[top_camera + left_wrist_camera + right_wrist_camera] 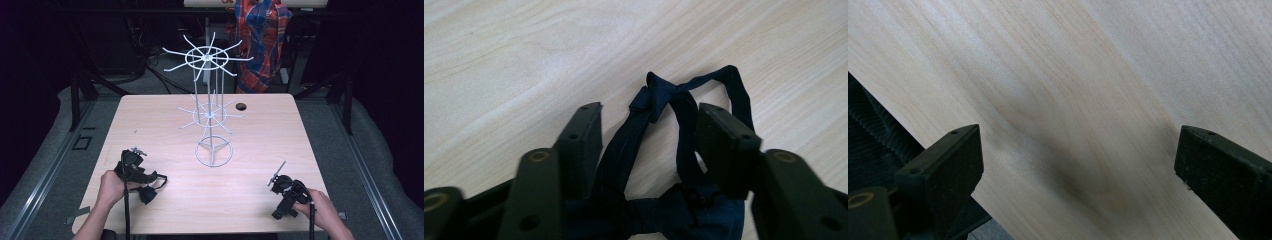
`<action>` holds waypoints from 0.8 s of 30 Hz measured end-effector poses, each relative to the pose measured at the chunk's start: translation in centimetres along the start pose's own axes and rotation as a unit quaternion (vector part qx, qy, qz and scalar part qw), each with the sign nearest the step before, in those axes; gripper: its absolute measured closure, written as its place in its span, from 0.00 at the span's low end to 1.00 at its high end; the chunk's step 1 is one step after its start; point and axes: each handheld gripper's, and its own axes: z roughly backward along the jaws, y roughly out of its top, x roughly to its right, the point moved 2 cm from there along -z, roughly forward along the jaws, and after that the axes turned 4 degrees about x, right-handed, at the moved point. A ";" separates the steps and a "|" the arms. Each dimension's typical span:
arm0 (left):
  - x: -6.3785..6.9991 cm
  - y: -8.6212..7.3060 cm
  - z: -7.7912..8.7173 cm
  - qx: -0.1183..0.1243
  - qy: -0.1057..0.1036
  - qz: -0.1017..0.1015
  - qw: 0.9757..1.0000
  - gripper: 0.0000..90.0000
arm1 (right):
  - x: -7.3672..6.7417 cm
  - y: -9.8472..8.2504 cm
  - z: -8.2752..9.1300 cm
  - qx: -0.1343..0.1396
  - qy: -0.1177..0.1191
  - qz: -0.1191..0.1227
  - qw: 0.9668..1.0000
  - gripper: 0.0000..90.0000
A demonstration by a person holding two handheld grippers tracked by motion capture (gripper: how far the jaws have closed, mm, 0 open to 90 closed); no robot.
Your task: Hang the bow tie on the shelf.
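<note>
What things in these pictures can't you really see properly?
- Dark blue strap: its lower end is cut off by the bottom edge of the left gripper view and partly hidden by the left tongs.
- Checked cloth behind the table: cut off by the top edge of the high view.

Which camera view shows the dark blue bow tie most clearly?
The left gripper view. The dark blue bow tie lies close on the table, its knotted strap between the open left tongs. In the high view, it is a small dark shape near the left hand.
</note>
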 end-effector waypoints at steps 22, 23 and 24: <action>0.2 -0.5 -1.0 -0.040 -0.006 -0.011 0.999 0.79 | -0.1 0.0 0.0 -0.002 0.001 -0.003 1.000 0.07; 0.3 -0.5 -1.0 -0.042 -0.007 -0.012 0.999 0.81 | -0.1 0.0 0.0 -0.002 0.001 -0.004 1.000 0.07; 0.3 -0.5 -1.0 -0.043 -0.007 -0.016 0.999 0.83 | 0.0 0.0 -0.1 0.000 0.000 -0.002 1.000 0.07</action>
